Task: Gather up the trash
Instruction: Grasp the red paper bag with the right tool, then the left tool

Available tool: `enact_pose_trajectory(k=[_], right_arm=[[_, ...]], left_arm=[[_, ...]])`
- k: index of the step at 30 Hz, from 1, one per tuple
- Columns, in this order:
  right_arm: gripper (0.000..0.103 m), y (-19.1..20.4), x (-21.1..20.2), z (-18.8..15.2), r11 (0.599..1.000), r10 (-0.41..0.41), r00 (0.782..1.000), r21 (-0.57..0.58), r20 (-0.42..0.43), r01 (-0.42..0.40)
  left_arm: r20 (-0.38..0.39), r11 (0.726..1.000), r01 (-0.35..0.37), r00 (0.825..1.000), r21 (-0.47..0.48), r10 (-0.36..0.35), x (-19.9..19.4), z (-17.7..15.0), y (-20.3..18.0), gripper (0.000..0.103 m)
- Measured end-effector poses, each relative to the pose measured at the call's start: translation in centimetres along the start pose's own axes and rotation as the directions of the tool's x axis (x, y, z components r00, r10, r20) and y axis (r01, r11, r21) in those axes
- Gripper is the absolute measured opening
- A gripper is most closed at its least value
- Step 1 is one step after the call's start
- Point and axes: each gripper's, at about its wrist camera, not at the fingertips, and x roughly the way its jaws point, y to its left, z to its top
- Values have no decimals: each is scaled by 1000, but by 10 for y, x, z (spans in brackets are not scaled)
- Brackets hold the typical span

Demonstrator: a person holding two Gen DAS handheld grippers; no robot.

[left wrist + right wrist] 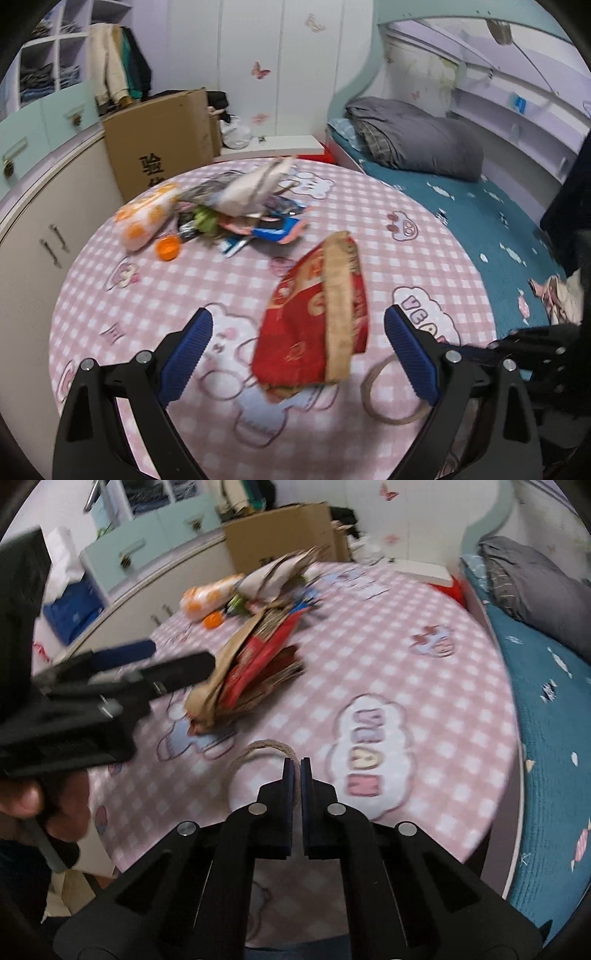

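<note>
A folded red and brown paper bag (314, 314) lies flat on the round table with its pink checked cloth (184, 280); it also shows in the right wrist view (255, 668). Its rope handle (388, 391) loops out toward me. My left gripper (299, 350) is open, with the bag's near end between its blue fingers. My right gripper (297, 766) is shut on the rope handle (258, 749). A heap of trash (236, 206) lies at the table's far side: wrappers, a white paper bag, an orange-patterned packet (147, 218) and an orange cap (168, 248).
A cardboard box (162, 144) stands behind the table by a cabinet (33, 236). A bed (498, 229) with a teal sheet and grey pillow runs along the right. A blue tissue box (72, 605) sits at the left.
</note>
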Motion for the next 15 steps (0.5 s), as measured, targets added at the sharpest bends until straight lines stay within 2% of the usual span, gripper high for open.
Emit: enact_pose_trajectory(k=[3,4,5,7,8,11,15], right_arm=[[4,-10,-6,6,1000,-21,1000,20,17,20],[4,-13,-9,7,999,-24,999,27,23,23],[4,-13,-10,8,999,-26,999,29,26,25],[4,-14,-14,10,999,-25,999,32,33,24],[4,-14,-15,10,999,-23,999,35,37,22],[4,-15,-17,13,999,-15,999,41,51,13],[4,-9,-23,20,999,22,997,43,79,-25]], left_arm=[[-27,1000,20,999,16,-19,17,6,-7,92],[-38,999,35,999,5,-35,22,6,-6,86],[-52,998,57,997,-13,-58,26,7,-2,69],[-93,989,131,986,-68,-137,34,5,7,53],[-90,985,153,983,-80,-160,33,4,10,46],[-66,988,145,987,-60,-149,24,2,13,37],[-27,983,139,989,-119,-143,7,0,33,31]])
